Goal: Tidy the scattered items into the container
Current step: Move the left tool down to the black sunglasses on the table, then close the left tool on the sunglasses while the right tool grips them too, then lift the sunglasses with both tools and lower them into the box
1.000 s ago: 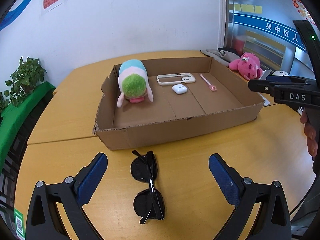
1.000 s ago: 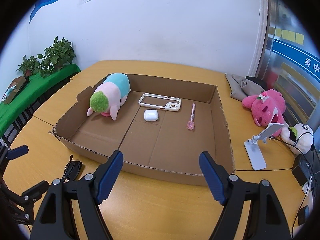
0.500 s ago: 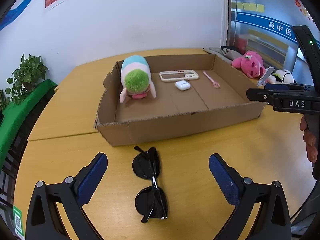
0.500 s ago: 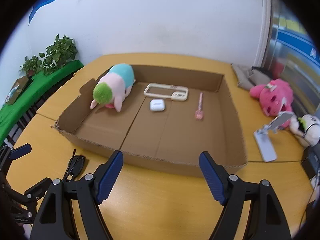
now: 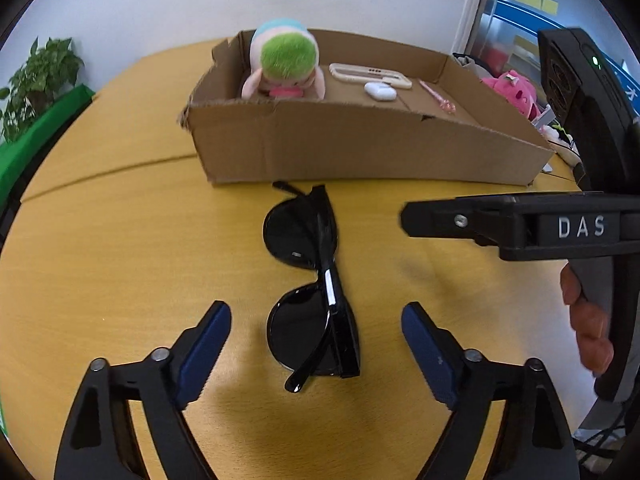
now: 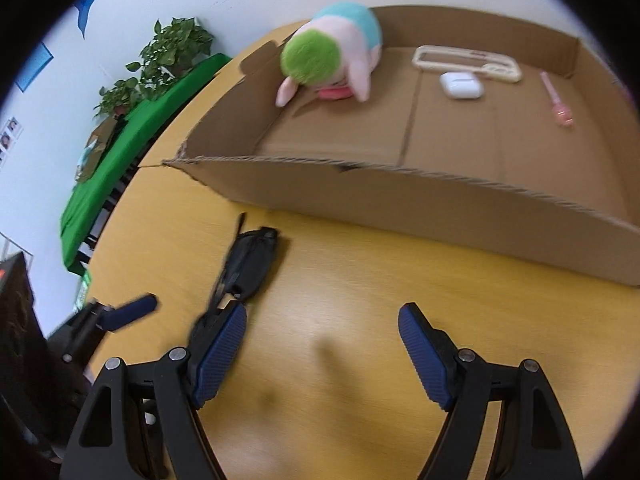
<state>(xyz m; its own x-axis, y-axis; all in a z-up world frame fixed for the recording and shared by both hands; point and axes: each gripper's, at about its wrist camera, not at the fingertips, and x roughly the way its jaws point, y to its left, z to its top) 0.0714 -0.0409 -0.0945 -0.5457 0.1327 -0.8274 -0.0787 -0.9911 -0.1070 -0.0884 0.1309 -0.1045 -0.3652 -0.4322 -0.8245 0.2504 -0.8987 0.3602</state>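
Black folded sunglasses [image 5: 316, 276] lie on the yellow table in front of the cardboard box [image 5: 360, 152]. My left gripper [image 5: 316, 344] is open, its blue pads either side of the near lens, low over the table. My right gripper [image 6: 322, 344] is open and empty, just right of the sunglasses [image 6: 248, 268]; its arm shows in the left wrist view [image 5: 520, 228]. The box [image 6: 400, 200] holds a plush toy [image 6: 332, 56], a phone case [image 6: 468, 62], an earbud case [image 6: 460, 85] and a pink pen [image 6: 558, 104].
A pink plush [image 5: 514, 90] and a phone stand sit on the table right of the box. Potted plants [image 6: 172, 48] stand on a green-covered bench [image 6: 132, 140] to the left. A white wall lies behind.
Both grippers have dropped low toward the table. The left has closed in around the sunglasses. The right has swung left and down toward them. Both stay open.
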